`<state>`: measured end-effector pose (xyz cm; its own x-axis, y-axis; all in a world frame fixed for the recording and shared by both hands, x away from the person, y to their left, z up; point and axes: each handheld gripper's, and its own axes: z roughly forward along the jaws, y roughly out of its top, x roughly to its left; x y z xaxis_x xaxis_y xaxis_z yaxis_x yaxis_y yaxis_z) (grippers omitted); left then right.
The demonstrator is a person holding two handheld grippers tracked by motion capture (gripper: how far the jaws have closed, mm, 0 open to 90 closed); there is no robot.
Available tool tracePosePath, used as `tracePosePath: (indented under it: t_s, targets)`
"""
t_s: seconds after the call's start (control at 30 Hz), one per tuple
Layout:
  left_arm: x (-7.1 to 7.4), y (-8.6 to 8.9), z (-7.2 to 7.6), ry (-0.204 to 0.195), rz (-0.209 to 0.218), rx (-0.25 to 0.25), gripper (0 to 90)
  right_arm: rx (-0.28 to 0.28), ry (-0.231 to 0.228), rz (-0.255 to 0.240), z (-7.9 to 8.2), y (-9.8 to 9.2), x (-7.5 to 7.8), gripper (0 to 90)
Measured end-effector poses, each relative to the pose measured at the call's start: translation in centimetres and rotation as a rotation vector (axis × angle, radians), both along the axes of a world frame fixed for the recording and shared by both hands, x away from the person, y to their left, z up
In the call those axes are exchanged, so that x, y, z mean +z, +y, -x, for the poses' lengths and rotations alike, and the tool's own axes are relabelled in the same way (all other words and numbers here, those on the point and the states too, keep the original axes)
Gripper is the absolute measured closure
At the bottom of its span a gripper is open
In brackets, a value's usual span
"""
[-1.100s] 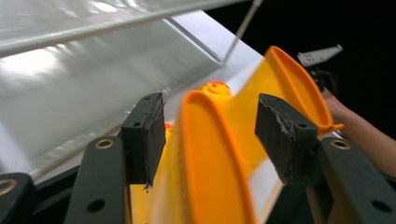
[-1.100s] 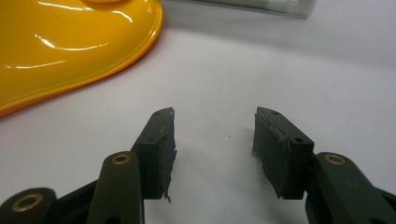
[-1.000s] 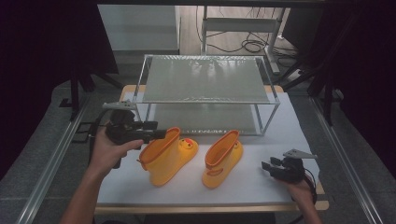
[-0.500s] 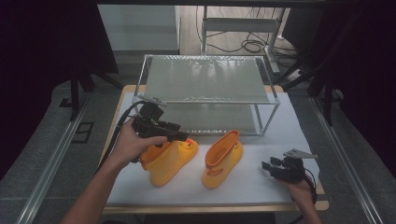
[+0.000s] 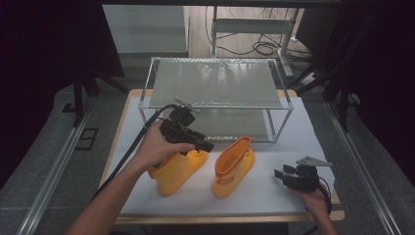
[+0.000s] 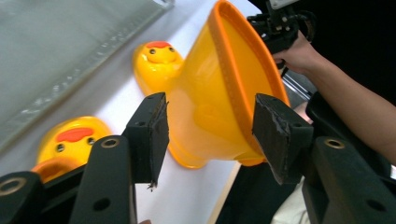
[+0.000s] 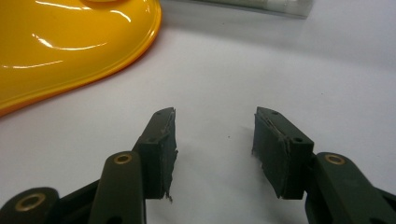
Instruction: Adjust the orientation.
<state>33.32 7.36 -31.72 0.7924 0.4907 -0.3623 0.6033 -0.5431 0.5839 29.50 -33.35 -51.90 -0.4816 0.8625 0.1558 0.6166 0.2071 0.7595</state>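
High view shows two yellow duck boots on the white worktop (image 5: 147, 117), in front of a glass rack (image 5: 215, 83). The left tool (image 5: 208, 146) hangs over the left boot (image 5: 178, 169), and the right boot (image 5: 234, 166) stands just beside it, a little apart. The right tool (image 5: 280, 174) rests near the worktop's right corner, well apart from both boots.

Left gripper view looks along the jaws to the right boot (image 6: 219, 93), whose orange-rimmed opening faces the camera; the left boot's duck toe (image 6: 70, 137) lies low on the left. The jaws are spread and have just been closing a little, with nothing pressed between them yet; the boot's shaft is seen through the gap, but it is farther away, not touched.

My judgement is that the step in hand is to bring the left tool to a boot and take it by the top rim. To do it well, bring one pad inside the opening and the other outside the wall, so that the soft wall is pinched flat and not squeezed across the whole shaft. Close slowly, because the glossy rubber may slip or fold. Keep the tool clear of the neighbouring boot.

Right gripper view shows its own jaws spread over the bare sheet, holding nothing, with the edge of a boot (image 7: 70, 42) at upper left.
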Motion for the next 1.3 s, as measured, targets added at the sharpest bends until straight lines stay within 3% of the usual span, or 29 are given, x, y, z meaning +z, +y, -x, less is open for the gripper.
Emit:
tracePosePath:
  t_s: [0.27,0.6,0.73,0.8,0.87,0.97,1.2,1.3]
  targets:
    - [-0.6,-2.9,-0.6,0.029,-0.053,-0.049,45.8,0.000,-0.001,-0.003,0.0,0.0,0.0,48.4]
    - [-1.1,-6.0,-1.3,0.045,-0.125,-0.054,48.7,0.000,0.000,-0.001,0.0,0.0,0.0,48.2]
    - [-1.9,-6.7,-1.6,0.061,-0.155,-0.066,53.4,0.001,0.000,0.000,0.0,0.0,0.0,48.1]
    - [-2.3,-7.0,-1.8,0.071,-0.191,-0.071,56.4,0.001,0.000,-0.001,0.0,0.0,0.0,48.1]
    - [-2.6,-7.2,-1.9,0.082,-0.196,-0.081,61.0,0.001,-0.001,0.000,0.0,0.0,0.0,48.0]
    - [-2.9,-7.6,-1.8,0.081,-0.204,-0.088,74.8,0.001,-0.002,0.002,0.0,0.0,0.0,48.0]
    - [-3.4,-8.4,-2.1,0.107,-0.255,-0.095,80.9,0.002,-0.005,0.009,0.0,0.1,0.0,48.0]
    - [-3.5,-8.3,-2.3,0.109,-0.253,-0.087,85.6,0.001,-0.003,0.007,0.0,0.1,0.0,48.0]
